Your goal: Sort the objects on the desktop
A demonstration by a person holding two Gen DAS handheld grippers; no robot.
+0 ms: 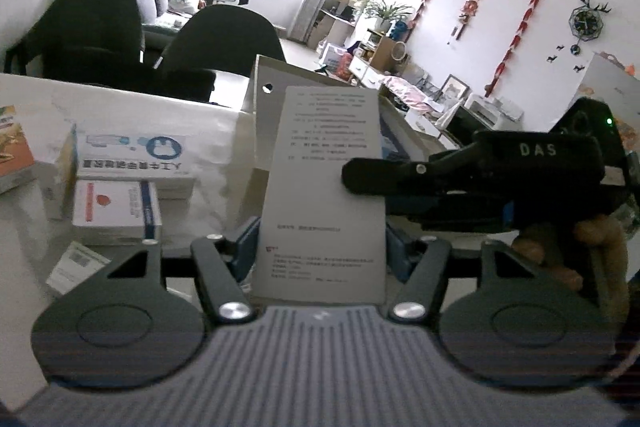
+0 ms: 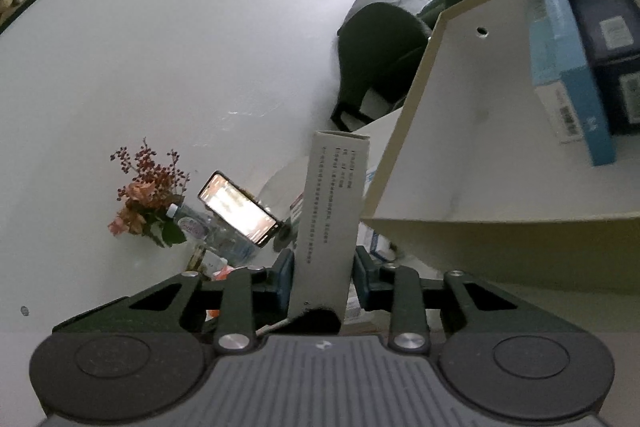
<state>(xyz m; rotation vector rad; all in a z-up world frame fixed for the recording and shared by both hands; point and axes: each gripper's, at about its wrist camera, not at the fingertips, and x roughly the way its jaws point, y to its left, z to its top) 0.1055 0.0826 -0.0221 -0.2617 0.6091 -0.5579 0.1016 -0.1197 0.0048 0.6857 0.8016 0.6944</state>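
Here the grey printed box stands upright between the left tongs, whose blue pads flank its lower part; whether they press it I cannot tell, a slight gap seems to show on the right side. The right tongs come in from the right in the left wrist view and are clamped on the same box at its narrow sides, seen in the right wrist view with both pads against it. Behind the box sits an open cardboard bin with blue boxes inside. Toward the left edge of the desk lie stacked white boxes. In the right wrist view a phone and a flower bunch stand by the wall.
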